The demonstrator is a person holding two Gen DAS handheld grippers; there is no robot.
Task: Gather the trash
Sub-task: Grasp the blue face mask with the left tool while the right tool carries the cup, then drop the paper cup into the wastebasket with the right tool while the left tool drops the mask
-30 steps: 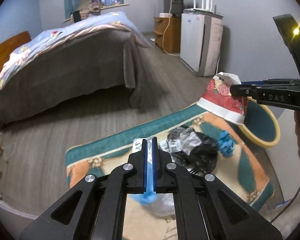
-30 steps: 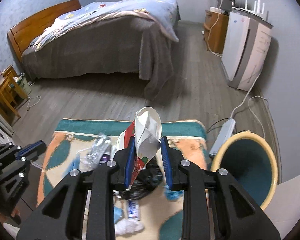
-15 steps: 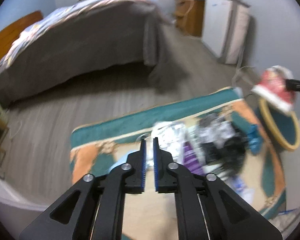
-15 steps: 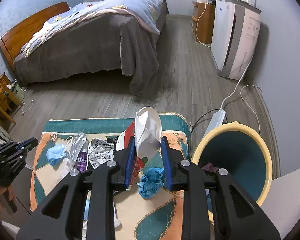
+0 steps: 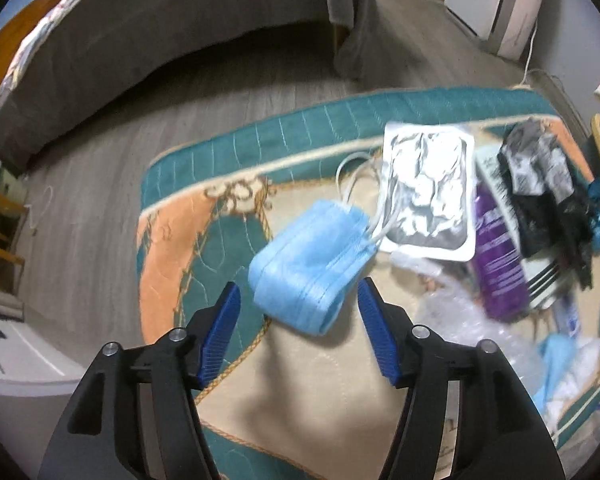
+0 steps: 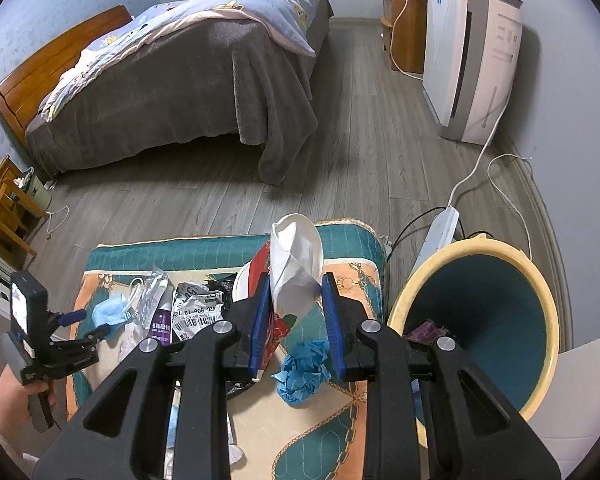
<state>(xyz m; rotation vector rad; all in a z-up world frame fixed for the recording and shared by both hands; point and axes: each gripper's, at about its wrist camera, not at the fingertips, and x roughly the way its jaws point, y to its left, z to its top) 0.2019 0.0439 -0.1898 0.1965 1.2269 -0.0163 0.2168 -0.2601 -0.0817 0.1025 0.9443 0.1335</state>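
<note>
A bedroom with grey wood-look flooring holds a patterned rug in teal, orange and cream, and the trash lies scattered on that rug.

In the left wrist view, the left gripper is spread wide, its blue pads on either side of a folded blue face mask that lies on the rug just ahead of them; neither pad touches it. To the right of the mask, touching its white ear loops, is a crinkled silver foil pouch. Right of the pouch lies a purple bottle, and beyond that a heap of black plastic wrapper. The view is somewhat blurred. Behind the rug, the grey-draped bed fills the upper part of the view.

In the right wrist view, the right gripper is clenched on a crushed paper cup, white inside with a red printed outside, held above the rug. Directly below the cup a crumpled blue wad rests on the rug. Right of the cup, just beside the rug, stands a trash bin with a cream rim and teal interior, a purple scrap visible inside it. Far left of the cup, the left gripper hangs over the mask, with the purple bottle and a barcode-labelled wrapper between mask and cup.
</note>
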